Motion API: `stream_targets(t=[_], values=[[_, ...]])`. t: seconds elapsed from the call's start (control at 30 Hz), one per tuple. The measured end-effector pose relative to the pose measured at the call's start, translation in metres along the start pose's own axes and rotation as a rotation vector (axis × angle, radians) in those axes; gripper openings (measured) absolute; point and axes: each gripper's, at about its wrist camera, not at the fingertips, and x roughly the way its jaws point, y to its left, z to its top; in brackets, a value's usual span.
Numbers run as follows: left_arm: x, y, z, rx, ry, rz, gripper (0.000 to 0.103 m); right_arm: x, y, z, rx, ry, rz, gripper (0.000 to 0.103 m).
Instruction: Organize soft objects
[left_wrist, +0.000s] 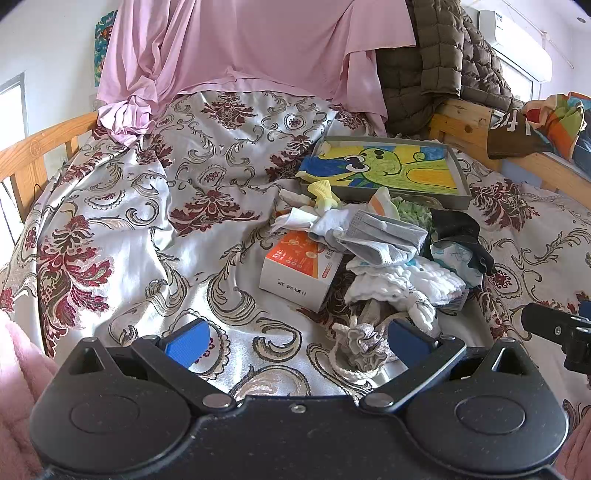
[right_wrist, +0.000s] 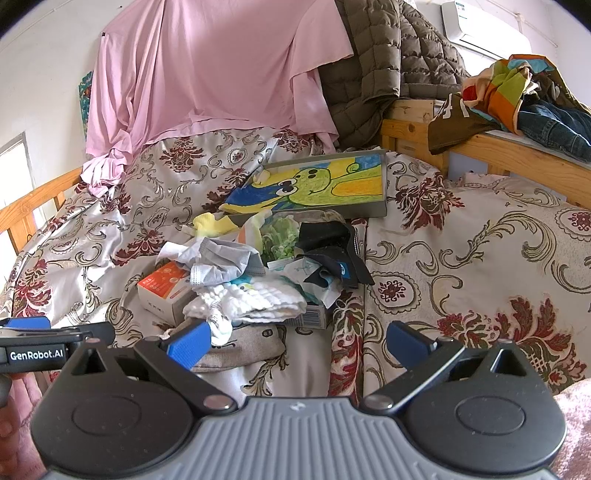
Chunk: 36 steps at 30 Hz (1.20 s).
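A heap of soft things lies mid-bed: a grey sock (left_wrist: 384, 236) (right_wrist: 225, 266), a white quilted cloth (left_wrist: 406, 284) (right_wrist: 255, 299), a black sock (left_wrist: 461, 236) (right_wrist: 332, 251), yellow socks (left_wrist: 323, 194) (right_wrist: 212, 223) and a grey drawstring pouch (left_wrist: 360, 345) (right_wrist: 243, 345). My left gripper (left_wrist: 297, 341) is open, low over the bedspread, its right finger beside the pouch. My right gripper (right_wrist: 297, 341) is open and empty, its left finger by the white cloth.
An orange-and-white carton (left_wrist: 301, 271) (right_wrist: 166, 291) lies under the heap. A framed frog drawing (left_wrist: 391, 168) (right_wrist: 317, 184) lies behind it. A wooden bed rail (left_wrist: 44, 147) (right_wrist: 517, 155) surrounds the bed. A pink sheet (left_wrist: 251, 51) and a brown quilted jacket (right_wrist: 388, 66) hang at the back.
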Motion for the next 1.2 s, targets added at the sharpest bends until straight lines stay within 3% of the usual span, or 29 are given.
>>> stream_targets(t=[1.0,1.2], values=[[0.0032,-0.0017,-0.0030,0.004,-0.006,0.024,0.102,-0.0002,0.0000,0.0000,-0.002,0.002,0.000,0.103],[0.0078,-0.0036,-0.0047,0.007,0.049,0.005,0.102,-0.0013,-0.0011,0.0004,0.014,-0.004,-0.001,0.103]])
